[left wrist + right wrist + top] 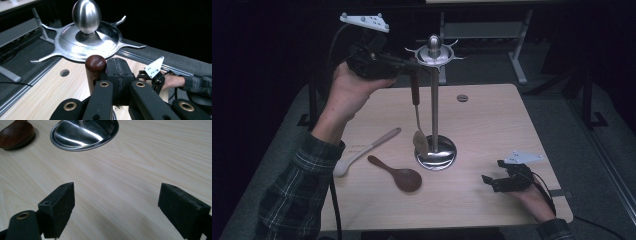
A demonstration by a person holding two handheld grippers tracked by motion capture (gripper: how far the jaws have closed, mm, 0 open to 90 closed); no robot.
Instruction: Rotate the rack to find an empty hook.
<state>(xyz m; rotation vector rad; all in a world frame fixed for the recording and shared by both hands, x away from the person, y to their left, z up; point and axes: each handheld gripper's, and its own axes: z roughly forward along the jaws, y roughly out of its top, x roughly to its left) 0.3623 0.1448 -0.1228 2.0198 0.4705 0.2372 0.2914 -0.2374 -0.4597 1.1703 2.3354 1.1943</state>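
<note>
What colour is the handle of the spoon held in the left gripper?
Dark reddish-brown wood on the spoon handle, clearest in the left gripper view.

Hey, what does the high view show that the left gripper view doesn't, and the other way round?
High view: the whole spoon hanging in the left gripper, handle up and bowl down beside the stand's post and base, plus a pale spoon and a dark spoon lying on the table.

Left gripper view: a close look at the jaws shut against the handle's rounded brown tip.

Both: the stand's hooked top disc, its knob, and the right gripper resting on the table.
</note>
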